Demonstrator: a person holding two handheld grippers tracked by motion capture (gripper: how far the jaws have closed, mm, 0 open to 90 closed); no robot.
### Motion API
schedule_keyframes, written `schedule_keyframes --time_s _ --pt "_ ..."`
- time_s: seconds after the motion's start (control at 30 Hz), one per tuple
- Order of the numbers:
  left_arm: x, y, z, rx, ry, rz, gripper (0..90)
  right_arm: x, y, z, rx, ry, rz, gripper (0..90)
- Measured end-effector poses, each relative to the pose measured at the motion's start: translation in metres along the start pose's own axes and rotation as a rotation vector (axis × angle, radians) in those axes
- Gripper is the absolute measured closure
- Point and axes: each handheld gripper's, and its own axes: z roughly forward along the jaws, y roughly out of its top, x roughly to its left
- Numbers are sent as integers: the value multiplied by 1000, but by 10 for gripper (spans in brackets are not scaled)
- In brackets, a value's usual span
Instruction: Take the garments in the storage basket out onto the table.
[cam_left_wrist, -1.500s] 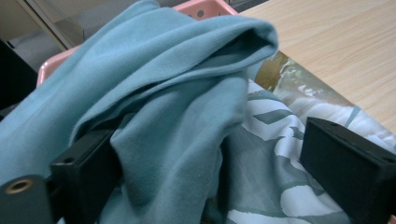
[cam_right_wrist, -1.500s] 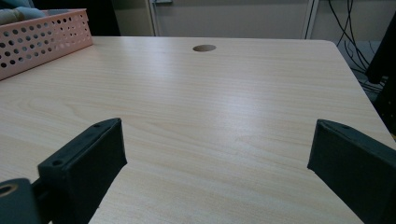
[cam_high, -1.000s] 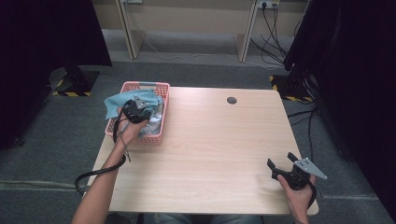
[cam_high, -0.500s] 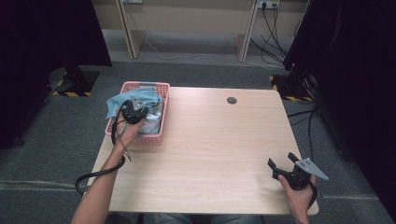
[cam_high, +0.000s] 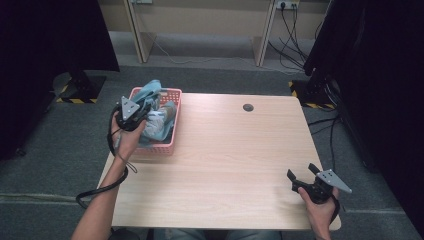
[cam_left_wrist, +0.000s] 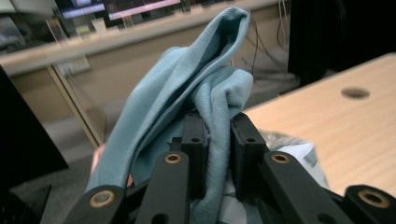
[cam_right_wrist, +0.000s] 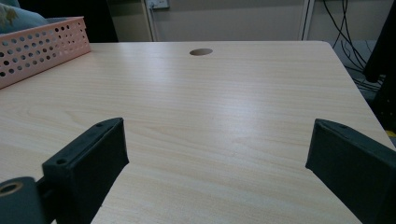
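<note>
Currently, your holdings:
Left gripper: at ten o'clock on the table, jaws just closed and clamped on the blue cloth.
Blue cloth: a fold pinched between your pads, the rest draping into the pink basket.
Pink basket: at the table's ten o'clock corner, with other laundry in it.
Right gripper: at four o'clock, jaws wide apart, nothing between them.
Cable hole: at twelve o'clock.
</note>
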Motion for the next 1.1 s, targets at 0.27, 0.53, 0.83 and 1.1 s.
schedule_keyframes --time_s 0.27,0.53,0.83,1.1 --pt "0 38 -19 -125 7 24 782 0 0 0 -1 -1 3 54" --pt "-2 59 -30 -184 16 61 784 0 0 0 3 -2 6 57" --pt "-6 95 -51 -298 27 115 797 4 9 2 -18 4 -10 56" --pt "-17 105 -50 -299 2 163 798 13 16 4 -35 28 -28 56"
